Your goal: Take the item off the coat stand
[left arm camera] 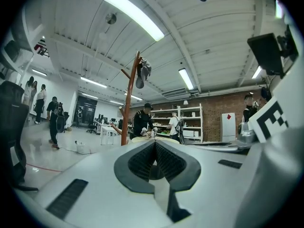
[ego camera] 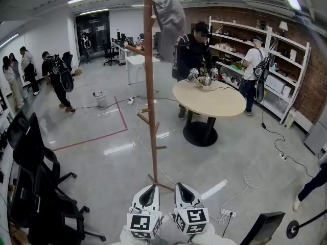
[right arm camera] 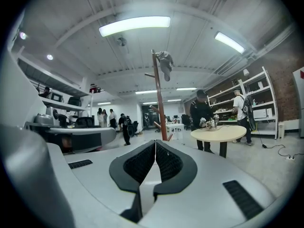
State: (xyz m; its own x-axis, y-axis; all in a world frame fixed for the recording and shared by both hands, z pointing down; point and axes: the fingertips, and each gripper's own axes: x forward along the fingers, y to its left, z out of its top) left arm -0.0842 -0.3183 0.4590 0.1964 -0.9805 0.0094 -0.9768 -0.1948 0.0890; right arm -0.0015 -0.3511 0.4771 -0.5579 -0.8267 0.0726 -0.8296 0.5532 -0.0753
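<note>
Left tool [ego camera: 148, 190] and right tool [ego camera: 184, 190] sit low and near, jaws pressed together, empty. Grey garment [ego camera: 171, 19] hangs high above and farther off, atop the upright coat stand [ego camera: 149, 96], on its right side, probably favouring the right tool.
</note>
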